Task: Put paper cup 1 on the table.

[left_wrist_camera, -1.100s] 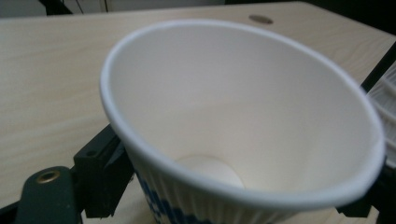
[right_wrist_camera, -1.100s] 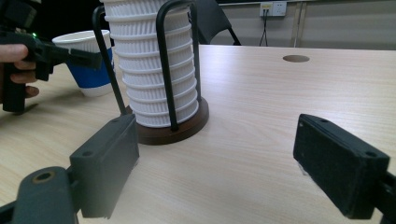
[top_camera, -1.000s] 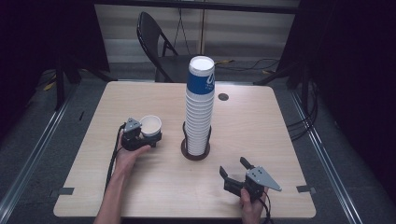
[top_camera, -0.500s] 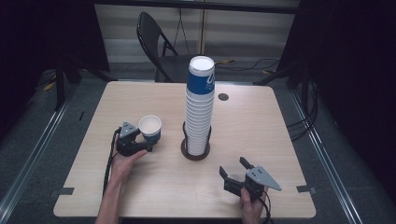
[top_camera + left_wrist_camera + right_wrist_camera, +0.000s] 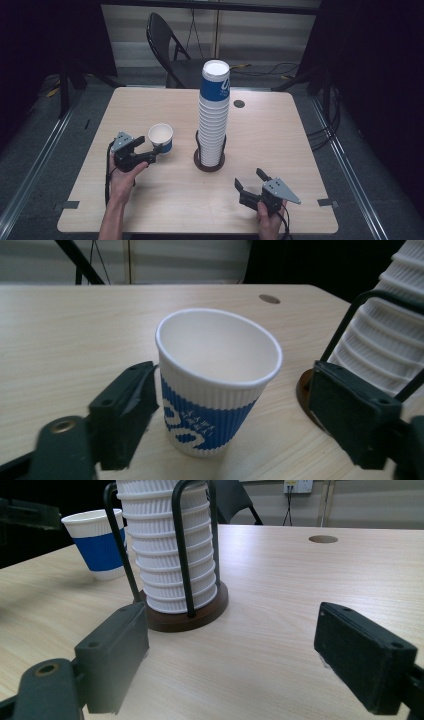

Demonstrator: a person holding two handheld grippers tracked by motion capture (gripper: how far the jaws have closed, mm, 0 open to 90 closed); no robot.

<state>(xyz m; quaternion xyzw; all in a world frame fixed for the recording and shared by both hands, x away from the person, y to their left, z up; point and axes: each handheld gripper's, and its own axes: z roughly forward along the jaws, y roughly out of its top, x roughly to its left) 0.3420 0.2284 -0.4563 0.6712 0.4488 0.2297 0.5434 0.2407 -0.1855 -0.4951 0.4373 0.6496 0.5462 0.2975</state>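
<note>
One loose paper cup point(image 5: 160, 138) left of one cup holder point(image 5: 209, 161); one tall cup stack point(image 5: 214, 115) in it; one folding chair point(image 5: 167, 47) behind.

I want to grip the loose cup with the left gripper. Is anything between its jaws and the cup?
Nothing visible. The cup stands upright on the table between the jaws of the left gripper, which have just been closing. One jaw is at its wall, the other apart from it, with bare table between. The cup stack's holder lies beyond that jaw.
</note>
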